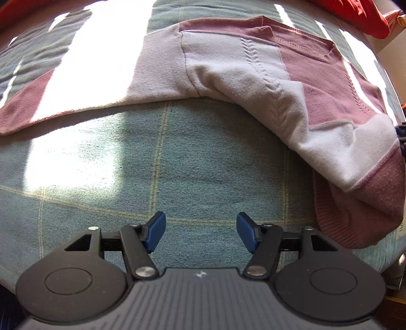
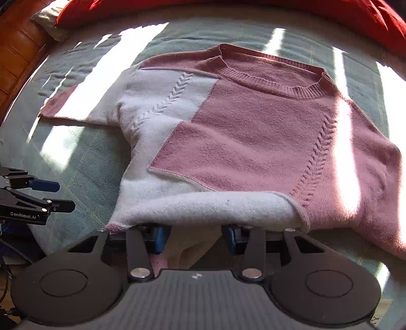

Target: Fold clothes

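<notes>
A pink and white knit sweater [image 2: 248, 132] lies front up on the green checked bedspread [image 2: 83, 157], neckline at the far side and one sleeve stretched out to the left. My right gripper [image 2: 195, 238] is open at the near hem. The white hem band drapes over its blue fingertips [image 2: 159, 240], and some cloth hangs between them. My left gripper [image 1: 201, 232] is open over bare bedspread with nothing between its pads, to the left of the sweater [image 1: 253, 76]. It also shows at the left edge of the right wrist view, left gripper [image 2: 57, 195].
A red cushion or quilt [image 2: 355, 15] runs along the far side of the bed. A beige pillow [image 2: 48, 17] and brown wood [image 2: 15, 55] are at the far left. Bright bars of sunlight cross the bedspread and sweater.
</notes>
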`<act>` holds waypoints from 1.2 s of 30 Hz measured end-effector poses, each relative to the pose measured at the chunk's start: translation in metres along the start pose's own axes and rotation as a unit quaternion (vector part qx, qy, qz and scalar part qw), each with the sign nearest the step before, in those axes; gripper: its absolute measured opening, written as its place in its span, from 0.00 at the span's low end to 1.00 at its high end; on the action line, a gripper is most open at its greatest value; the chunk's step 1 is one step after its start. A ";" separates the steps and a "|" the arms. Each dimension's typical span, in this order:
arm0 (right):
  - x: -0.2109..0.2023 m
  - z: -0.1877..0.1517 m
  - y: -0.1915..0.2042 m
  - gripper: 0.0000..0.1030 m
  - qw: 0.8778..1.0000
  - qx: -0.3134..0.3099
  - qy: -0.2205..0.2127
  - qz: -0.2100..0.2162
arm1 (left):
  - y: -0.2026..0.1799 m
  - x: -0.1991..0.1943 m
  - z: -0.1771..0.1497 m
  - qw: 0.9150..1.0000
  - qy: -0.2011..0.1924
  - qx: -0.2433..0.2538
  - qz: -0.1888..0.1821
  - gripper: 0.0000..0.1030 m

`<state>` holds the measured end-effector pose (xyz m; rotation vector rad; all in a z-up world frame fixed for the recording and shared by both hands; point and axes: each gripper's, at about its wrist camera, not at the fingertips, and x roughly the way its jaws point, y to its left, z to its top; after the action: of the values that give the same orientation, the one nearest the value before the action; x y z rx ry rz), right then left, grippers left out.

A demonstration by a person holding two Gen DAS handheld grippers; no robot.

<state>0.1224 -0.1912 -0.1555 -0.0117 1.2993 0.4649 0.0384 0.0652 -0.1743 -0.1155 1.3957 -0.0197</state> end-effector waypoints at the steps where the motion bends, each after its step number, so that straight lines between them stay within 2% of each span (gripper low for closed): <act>1: 0.000 0.008 0.001 0.47 1.000 -0.004 -0.004 0.002 | 0.002 -0.001 -0.003 1.000 -0.002 -0.006 0.000 0.61; 11: 0.022 0.073 -0.019 0.47 0.998 0.004 -0.061 -0.005 | 0.003 -0.005 -0.022 0.999 -0.013 -0.049 0.008 0.61; 15: 0.032 0.092 -0.032 0.47 0.998 0.010 -0.062 -0.016 | -0.020 -0.008 -0.024 0.999 -0.020 -0.031 -0.006 0.61; 19: 0.004 0.089 -0.038 0.50 0.996 0.007 -0.088 0.012 | -0.050 -0.007 -0.025 1.000 -0.022 -0.002 -0.021 0.61; 25: -0.051 0.038 -0.056 0.52 0.995 -0.003 -0.102 0.014 | -0.080 -0.003 -0.033 0.999 -0.014 0.029 -0.017 0.61; 28: -0.071 -0.003 -0.070 0.52 0.995 0.014 -0.099 0.018 | -0.078 -0.003 -0.036 0.999 -0.008 0.040 0.010 0.61; 32: -0.083 -0.067 -0.081 0.53 0.995 0.048 -0.088 0.014 | -0.080 -0.018 -0.028 0.997 -0.021 0.055 0.045 0.61; 36: -0.074 -0.127 -0.081 0.57 0.995 0.078 -0.060 0.015 | -0.106 -0.052 -0.004 0.994 -0.059 0.084 0.036 0.61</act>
<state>0.0186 -0.3220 -0.1426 0.1646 1.2154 0.3816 0.0309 -0.0361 -0.1146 0.0738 1.2733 -0.0689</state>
